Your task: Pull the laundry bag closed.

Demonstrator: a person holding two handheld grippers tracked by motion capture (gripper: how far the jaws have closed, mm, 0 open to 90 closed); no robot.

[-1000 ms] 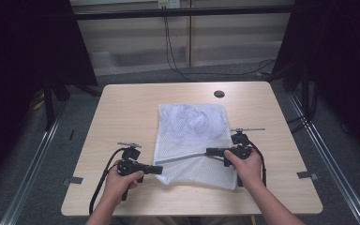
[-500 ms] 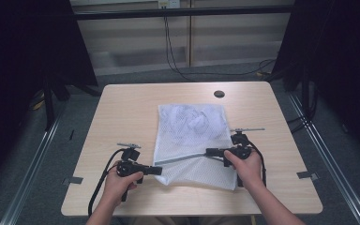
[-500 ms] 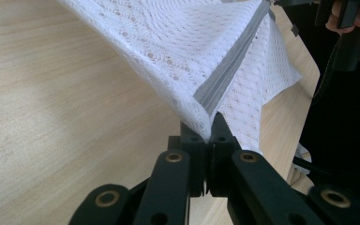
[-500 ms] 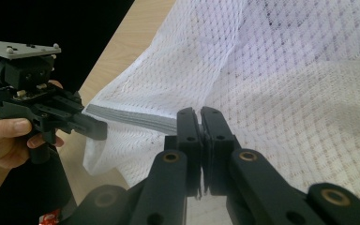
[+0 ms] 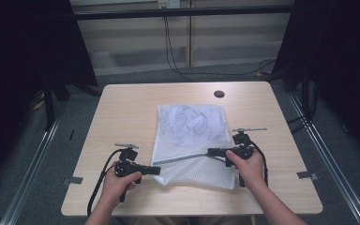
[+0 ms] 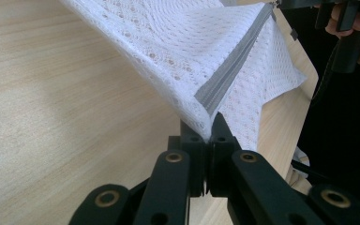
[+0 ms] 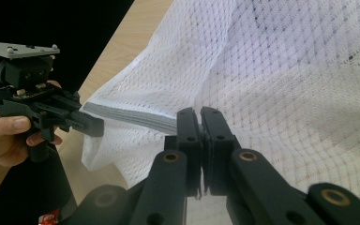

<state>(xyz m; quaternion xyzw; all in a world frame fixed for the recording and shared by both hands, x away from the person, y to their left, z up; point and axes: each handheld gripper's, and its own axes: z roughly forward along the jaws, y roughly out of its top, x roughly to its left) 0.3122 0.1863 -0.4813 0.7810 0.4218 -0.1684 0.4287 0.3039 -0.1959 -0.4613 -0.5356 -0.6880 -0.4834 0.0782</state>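
A white mesh bag lies flat on the wooden table, with something pale and folded faintly visible inside. Its grey zipper strip is lifted and stretched between both grippers. My left gripper is shut on the bag's near-left corner, pinching the mesh where the zipper ends at the tips. My right gripper is shut on the other end of the zipper, its jaws pressed together over the strip. In the right gripper view the left gripper shows at the left, held by a hand.
A small dark round hole sits in the tabletop near the far edge. Black cables hang behind the table. Bare wood lies left of the bag and along the front edge.
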